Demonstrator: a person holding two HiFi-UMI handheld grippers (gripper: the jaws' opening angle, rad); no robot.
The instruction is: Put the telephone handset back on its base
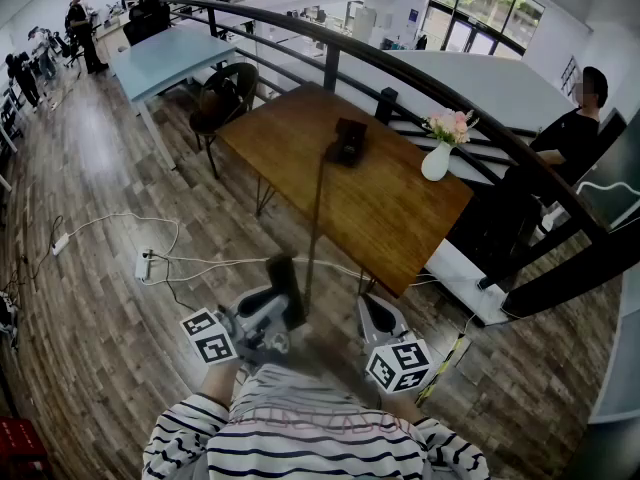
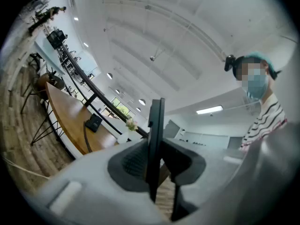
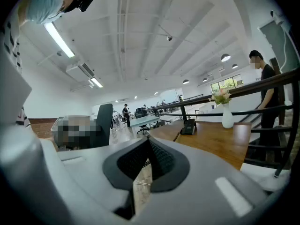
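Note:
The black telephone base (image 1: 350, 140) sits on the wooden table (image 1: 400, 218), far ahead of me. A dark cord (image 1: 318, 218) runs from it down to the black handset (image 1: 283, 282). My left gripper (image 1: 282, 313) is shut on the handset, low and short of the table's near edge. In the left gripper view the handset (image 2: 156, 125) stands edge-on, clamped between the pads of the left gripper (image 2: 157, 149), with the base (image 2: 93, 122) small at the left. My right gripper (image 1: 383, 318) hangs beside it. In the right gripper view the right gripper (image 3: 148, 142) is shut on nothing and points toward the base (image 3: 189, 126).
A white vase of flowers (image 1: 437, 158) stands at the table's far right corner. A dark railing (image 1: 420, 78) curves behind the table. A seated person (image 1: 560, 148) is at the right. A chair (image 1: 225, 93) stands at the table's left end. Cables and a power strip (image 1: 143, 264) lie on the floor.

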